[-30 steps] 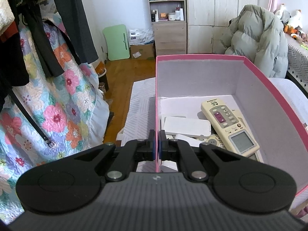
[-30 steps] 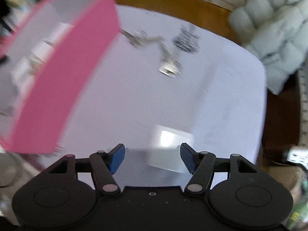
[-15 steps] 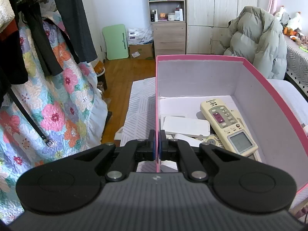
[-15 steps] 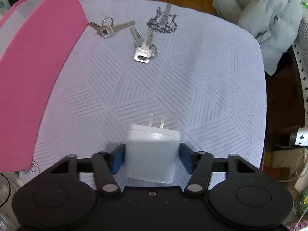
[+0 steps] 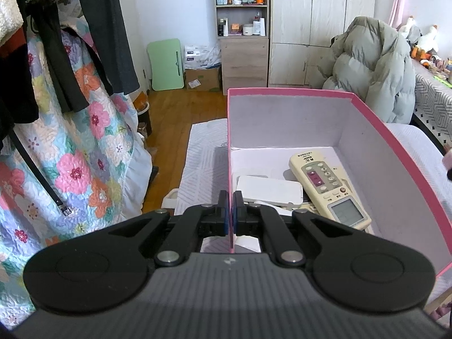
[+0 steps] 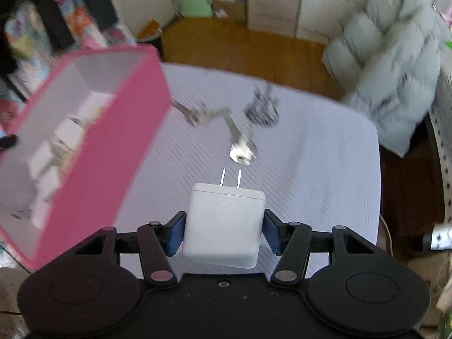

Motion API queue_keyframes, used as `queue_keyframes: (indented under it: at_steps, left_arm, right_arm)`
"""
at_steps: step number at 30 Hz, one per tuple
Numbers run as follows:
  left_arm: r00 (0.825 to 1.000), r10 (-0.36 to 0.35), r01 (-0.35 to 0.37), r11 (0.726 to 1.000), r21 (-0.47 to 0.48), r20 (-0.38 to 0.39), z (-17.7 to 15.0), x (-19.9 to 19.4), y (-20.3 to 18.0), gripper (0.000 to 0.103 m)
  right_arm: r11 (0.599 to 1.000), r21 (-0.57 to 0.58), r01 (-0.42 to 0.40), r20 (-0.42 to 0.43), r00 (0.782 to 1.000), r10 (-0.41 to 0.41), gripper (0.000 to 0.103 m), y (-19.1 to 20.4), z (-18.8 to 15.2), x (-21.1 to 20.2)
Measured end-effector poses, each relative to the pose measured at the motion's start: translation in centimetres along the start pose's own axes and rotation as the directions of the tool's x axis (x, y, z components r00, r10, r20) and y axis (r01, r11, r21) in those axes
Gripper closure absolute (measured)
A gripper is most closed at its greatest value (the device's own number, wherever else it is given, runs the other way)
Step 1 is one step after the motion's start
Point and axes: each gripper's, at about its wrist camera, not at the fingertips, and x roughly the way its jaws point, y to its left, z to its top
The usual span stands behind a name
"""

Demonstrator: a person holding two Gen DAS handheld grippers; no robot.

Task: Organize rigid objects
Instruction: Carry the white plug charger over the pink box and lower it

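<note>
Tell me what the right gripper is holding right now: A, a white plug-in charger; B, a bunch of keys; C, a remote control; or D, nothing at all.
A: the right gripper has its blue pads pressed on both sides of a white charger, prongs pointing away, while the keys lie on the cloth beyond and the remote control sits in the pink box.

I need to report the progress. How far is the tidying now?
Partly done. Already in the pink box: a remote control and a flat white device. In hand: the right gripper is shut on a white charger, lifted beside the box, while the left gripper clamps the box wall. Left: the keys on the cloth-covered table.
</note>
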Motion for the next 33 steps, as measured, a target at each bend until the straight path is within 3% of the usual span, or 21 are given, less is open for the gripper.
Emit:
queue_keyframes:
  at_steps: [4,8,14,20,24,33]
  left_arm:
    - [1.000,0.000,0.000,1.000,0.002,0.000,0.0,0.0,-0.1,0.101]
    - [1.000,0.006,-0.006,1.000,0.003,-0.005,-0.1,0.0,-0.2,0.101]
    - [1.000,0.007,-0.007,1.000,0.006,-0.004,-0.1,-0.1,-0.3,0.101]
    - [1.000,0.001,-0.001,1.000,0.007,0.004,-0.1,-0.3,-0.1,0.101]
    - [1.000,-0.014,0.014,1.000,-0.006,0.016,0.1,-0.6,0.3,0.101]
    - [0.999,-0.021,0.021,1.000,-0.005,0.026,0.1,-1.1,0.5,0.101]
  right_arm:
    - [0.995,-0.065,-0.075,0.069,0.995,0.079,0.041,2.9,1.3,-3.1]
    - [0.968,-0.205,-0.144,0.123,0.977,0.171,0.041,7.2,2.8,-5.5]
    - [0.900,-0.372,-0.226,0.074,0.959,0.272,0.041,13.3,4.5,-5.8]
    - [0.810,-0.553,-0.196,-0.079,0.980,0.183,0.041,18.4,5.6,-1.7]
    - [0.752,-0.632,-0.187,-0.168,0.980,0.102,0.041,20.3,5.7,1.2]
    - [0.671,-0.704,-0.232,-0.231,0.968,0.093,0.041,21.6,4.8,5.6]
